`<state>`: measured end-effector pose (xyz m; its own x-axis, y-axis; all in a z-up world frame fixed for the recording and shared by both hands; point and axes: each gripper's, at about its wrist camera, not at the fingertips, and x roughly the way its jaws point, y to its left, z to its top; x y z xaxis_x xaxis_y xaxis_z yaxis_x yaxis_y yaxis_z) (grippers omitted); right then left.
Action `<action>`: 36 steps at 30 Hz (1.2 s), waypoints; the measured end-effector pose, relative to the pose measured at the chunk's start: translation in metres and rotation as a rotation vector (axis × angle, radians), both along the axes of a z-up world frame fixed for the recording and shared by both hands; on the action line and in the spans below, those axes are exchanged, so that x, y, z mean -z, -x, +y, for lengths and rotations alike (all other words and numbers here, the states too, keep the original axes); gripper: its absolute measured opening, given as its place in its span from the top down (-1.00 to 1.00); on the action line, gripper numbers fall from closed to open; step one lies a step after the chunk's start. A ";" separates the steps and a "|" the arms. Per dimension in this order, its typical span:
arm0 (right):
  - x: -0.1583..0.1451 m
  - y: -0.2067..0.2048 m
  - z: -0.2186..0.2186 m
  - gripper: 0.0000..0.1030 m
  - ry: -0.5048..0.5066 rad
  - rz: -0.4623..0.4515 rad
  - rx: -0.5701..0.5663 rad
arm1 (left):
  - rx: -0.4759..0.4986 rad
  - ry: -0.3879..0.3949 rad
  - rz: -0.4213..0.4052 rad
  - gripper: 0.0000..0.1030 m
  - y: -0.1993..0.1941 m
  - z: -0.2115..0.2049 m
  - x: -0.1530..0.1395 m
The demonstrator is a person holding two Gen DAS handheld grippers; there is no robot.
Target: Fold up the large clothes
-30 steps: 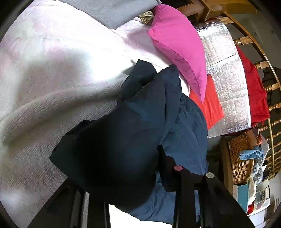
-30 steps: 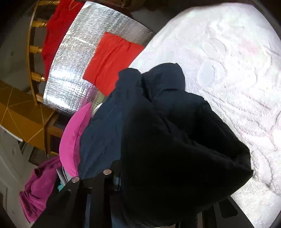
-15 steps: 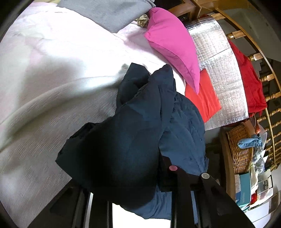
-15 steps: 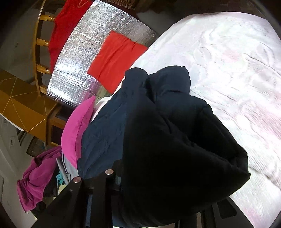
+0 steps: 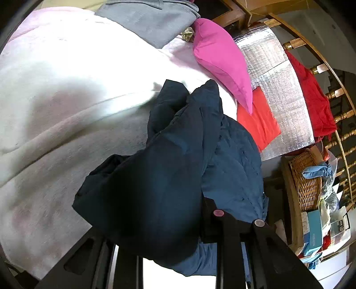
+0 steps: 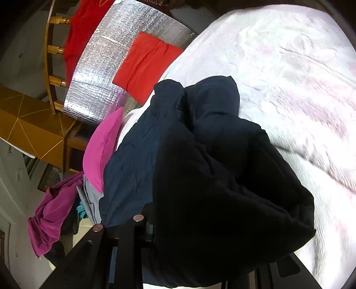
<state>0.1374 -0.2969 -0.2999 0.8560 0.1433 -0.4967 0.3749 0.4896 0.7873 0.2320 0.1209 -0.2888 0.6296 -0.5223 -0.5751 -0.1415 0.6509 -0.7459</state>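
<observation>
A large dark navy padded jacket [image 5: 178, 160] hangs bunched between both grippers above the pale pink bed cover [image 5: 55, 111]. My left gripper [image 5: 175, 249] is shut on the jacket, whose fabric drapes over the fingers and hides the tips. In the right wrist view the same jacket [image 6: 211, 177] fills the middle. My right gripper [image 6: 195, 255] is shut on it, its fingertips buried in the cloth, above the bed cover [image 6: 300, 89].
A pink pillow [image 5: 222, 60] and grey folded cloth [image 5: 151, 20] lie on the bed. A silver foil mat [image 5: 280, 93] holds an orange-red cloth [image 5: 258, 124]. A red garment [image 5: 311, 95] hangs on a wooden railing. A wicker basket [image 5: 307, 182] stands at right. Magenta clothing [image 6: 51, 213] hangs left.
Both grippers have lifted and drawn back a little with the jacket; the bed and pillow sit farther away in both views. The hold on the jacket is unchanged.
</observation>
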 end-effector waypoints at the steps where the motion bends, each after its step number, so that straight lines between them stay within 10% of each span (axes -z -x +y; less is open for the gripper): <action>1: 0.002 0.003 0.001 0.38 -0.007 0.000 -0.005 | -0.002 -0.003 0.001 0.52 0.000 0.001 0.000; 7: 0.012 0.009 -0.002 0.37 -0.064 0.005 -0.041 | 0.006 -0.039 0.028 0.26 -0.012 -0.004 0.004; 14: 0.010 0.034 -0.012 -0.18 -0.086 0.039 -0.086 | 0.011 -0.072 0.109 -0.12 0.002 0.011 0.000; 27: -0.082 0.088 0.002 -0.18 0.355 -0.011 -0.173 | 0.036 -0.644 -0.206 -0.51 0.058 -0.028 -0.107; 36: -0.058 0.029 0.019 -0.12 0.398 0.106 -0.230 | 0.180 -0.860 -0.197 -0.56 0.048 -0.093 -0.078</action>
<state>0.1086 -0.2777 -0.2416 0.7663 0.1037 -0.6341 0.2894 0.8254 0.4847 0.1845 0.0275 -0.2107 0.7083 -0.0615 -0.7032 0.0954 0.9954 0.0091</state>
